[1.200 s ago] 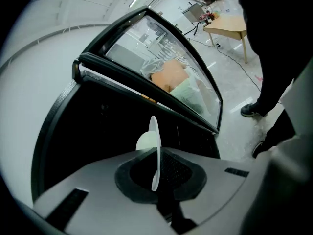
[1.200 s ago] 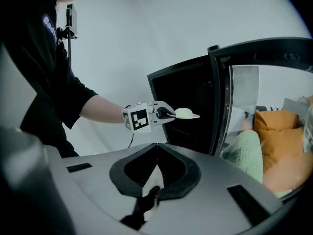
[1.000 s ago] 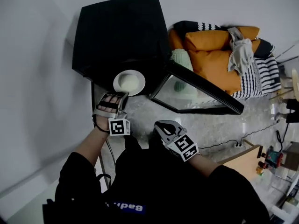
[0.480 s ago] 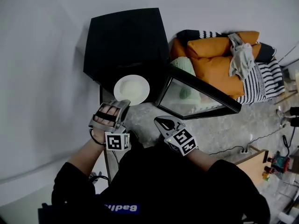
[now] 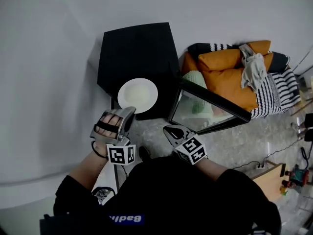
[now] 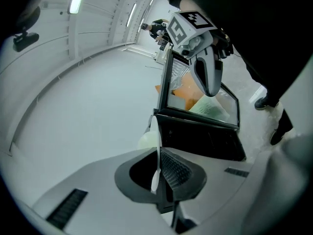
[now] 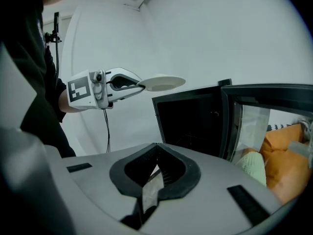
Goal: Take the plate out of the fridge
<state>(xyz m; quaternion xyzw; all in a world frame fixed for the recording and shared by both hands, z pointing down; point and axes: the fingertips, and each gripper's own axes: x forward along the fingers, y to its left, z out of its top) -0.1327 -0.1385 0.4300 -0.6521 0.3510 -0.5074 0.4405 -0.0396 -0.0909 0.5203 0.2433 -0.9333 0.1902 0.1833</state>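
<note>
Left tool [image 5: 129, 110] is clenched on the rim of the plate [image 5: 138, 95], outside the open fridge [image 5: 137, 48]: removal looks nearly done. Next I must carry it level to a resting place.

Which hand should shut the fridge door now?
Right, probably. The right gripper is empty and nearer the open door, while the left gripper is busy, clamped on the rim of the plate.

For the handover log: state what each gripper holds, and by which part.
The left gripper clamps the white plate by its near rim, jaws shut on the edge. The right gripper holds nothing; its jaws are together.
</note>
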